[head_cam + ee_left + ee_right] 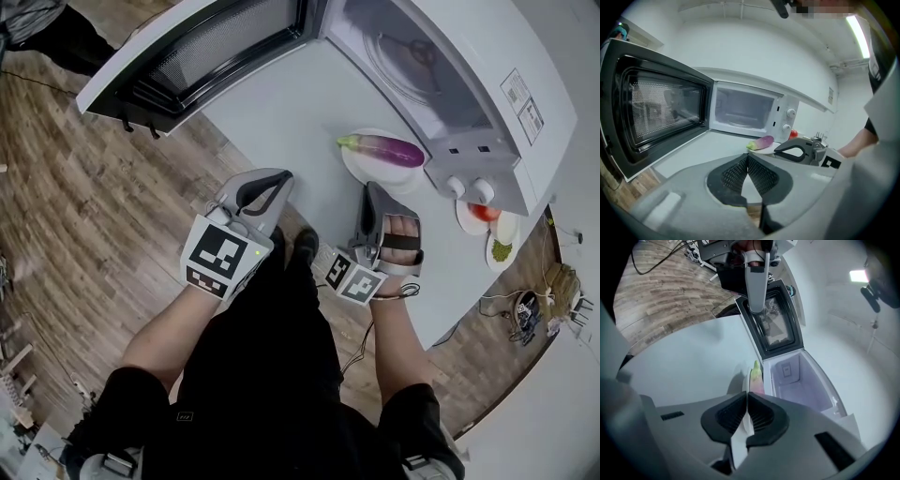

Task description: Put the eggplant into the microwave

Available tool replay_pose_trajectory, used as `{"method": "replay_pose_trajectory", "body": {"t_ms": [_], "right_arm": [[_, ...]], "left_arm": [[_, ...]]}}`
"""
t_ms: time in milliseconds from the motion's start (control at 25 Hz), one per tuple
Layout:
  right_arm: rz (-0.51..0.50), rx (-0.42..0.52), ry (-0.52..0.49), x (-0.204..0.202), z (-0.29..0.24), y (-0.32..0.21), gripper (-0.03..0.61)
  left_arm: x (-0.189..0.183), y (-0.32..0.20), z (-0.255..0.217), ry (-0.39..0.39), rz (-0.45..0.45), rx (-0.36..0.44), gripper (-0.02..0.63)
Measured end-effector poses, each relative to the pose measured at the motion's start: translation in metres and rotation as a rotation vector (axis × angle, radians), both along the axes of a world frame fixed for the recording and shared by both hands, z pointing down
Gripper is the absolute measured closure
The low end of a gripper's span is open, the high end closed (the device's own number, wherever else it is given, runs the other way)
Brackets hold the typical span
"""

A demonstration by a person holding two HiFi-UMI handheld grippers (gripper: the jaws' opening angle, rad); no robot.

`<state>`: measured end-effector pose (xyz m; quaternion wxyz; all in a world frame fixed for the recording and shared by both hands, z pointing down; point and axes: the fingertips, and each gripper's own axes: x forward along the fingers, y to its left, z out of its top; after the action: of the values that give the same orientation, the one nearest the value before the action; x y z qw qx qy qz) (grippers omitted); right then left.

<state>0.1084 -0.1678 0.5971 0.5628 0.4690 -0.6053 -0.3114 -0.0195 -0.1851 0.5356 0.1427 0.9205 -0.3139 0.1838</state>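
Eggplant (382,148) is not yet in the microwave (525,141), so the carry itself is left to you.

Your right tongs (746,401) are rolled onto their side and closed down on the rim of the white plate (354,171) that bears it. The rim shows as a thin white strip pinched between the two ribbed pads. Your left tongs (747,158) are closed tip to tip on nothing and hang off the bench's near edge, level with the open door (187,56).

The plate sits on the white bench (281,122), between that near edge and the microwave's front, just before the control knobs. The door is swung fully wide and the cavity holds only its glass turntable (408,56). To my eye, opening is done, and what remains is lifting plate and load together, or the vegetable alone, into the cavity.

The vegetable lies lengthwise across the plate. It is purple, paling to lilac along its upper side, with a green stem cap at the end nearest the door. It looks smooth and rounded, so I judge it may roll if you tilt the plate.
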Motion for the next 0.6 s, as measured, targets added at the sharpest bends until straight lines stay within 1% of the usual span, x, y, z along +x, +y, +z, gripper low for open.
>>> {"method": "replay_pose_trajectory", "body": {"t_ms": [400,600], "right_arm": [[-0.004,0.05,0.002,-0.001,-0.021,-0.001,0.554],[-0.008,0.074,0.008,-0.005,-0.043,-0.008,0.554]], "left_arm": [[0.002,-0.002,-0.01,0.002,0.011,0.015,0.604],[0.0,-0.006,-0.026,0.024,0.01,0.028,0.604]]}}
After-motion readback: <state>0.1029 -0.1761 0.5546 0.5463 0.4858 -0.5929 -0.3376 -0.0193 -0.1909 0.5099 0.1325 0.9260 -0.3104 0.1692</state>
